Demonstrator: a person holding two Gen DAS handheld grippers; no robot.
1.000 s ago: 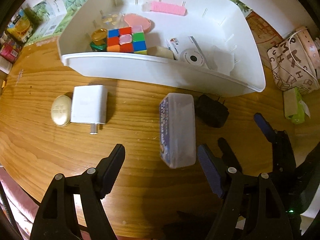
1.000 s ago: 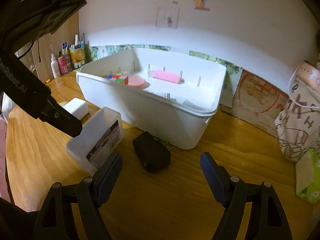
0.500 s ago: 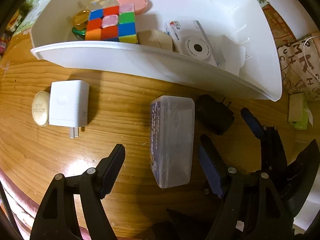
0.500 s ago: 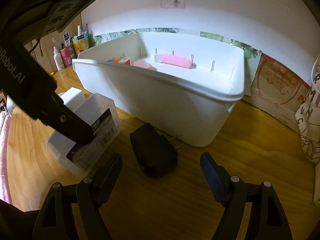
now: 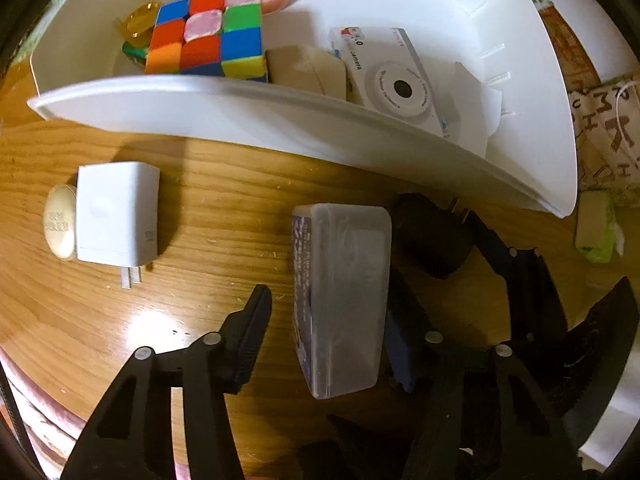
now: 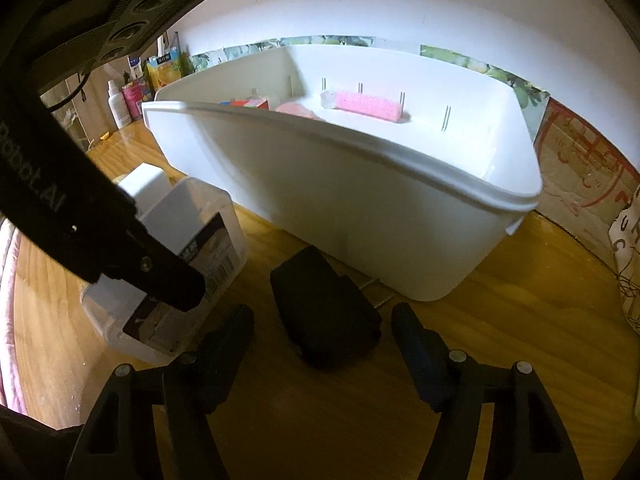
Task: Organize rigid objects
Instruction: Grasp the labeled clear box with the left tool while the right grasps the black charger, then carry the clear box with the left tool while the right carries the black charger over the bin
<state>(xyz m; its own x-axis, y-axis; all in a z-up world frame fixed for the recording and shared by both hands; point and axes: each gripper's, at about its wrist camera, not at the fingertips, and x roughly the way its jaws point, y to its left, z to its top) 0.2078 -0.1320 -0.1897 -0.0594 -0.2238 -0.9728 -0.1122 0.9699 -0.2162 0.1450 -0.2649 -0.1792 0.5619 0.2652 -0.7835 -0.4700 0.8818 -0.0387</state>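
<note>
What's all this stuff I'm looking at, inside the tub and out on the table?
White tub: 1, back of table.
Puzzle cube: 1, multicoloured, in tub.
Camera: 1, white, in tub.
Pink block: 1, at tub's far wall.
Clear plastic box: 1, on table, between left tongs' fingers.
Black adapter: 1, on table, between right tongs' fingers.
White charger: 1, on table.
Gold oval tin: 1, touching charger.
Left tongs: black, open.
Right tongs: black, open.
</note>
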